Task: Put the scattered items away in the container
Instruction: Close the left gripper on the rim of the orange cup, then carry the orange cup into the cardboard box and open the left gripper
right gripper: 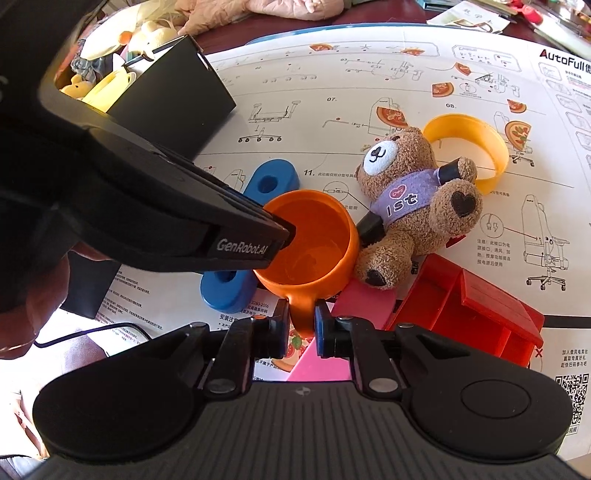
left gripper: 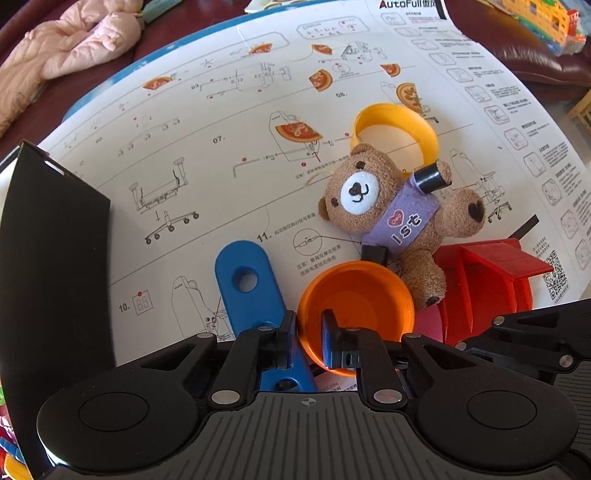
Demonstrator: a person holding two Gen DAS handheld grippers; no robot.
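An orange cup stands on the instruction sheet. My left gripper is shut on its rim, one finger inside the cup and one outside. My right gripper has its jaws on either side of the cup's handle, close against it. A brown teddy bear in a purple shirt lies beside the cup. A blue flat piece lies under the cup's left side. A yellow ring lies behind the bear. The black container stands to the left, with yellow toys inside.
A red plastic toy and a pink piece lie right of the cup. A pink jacket lies at the far left. Colourful toys sit at the far right.
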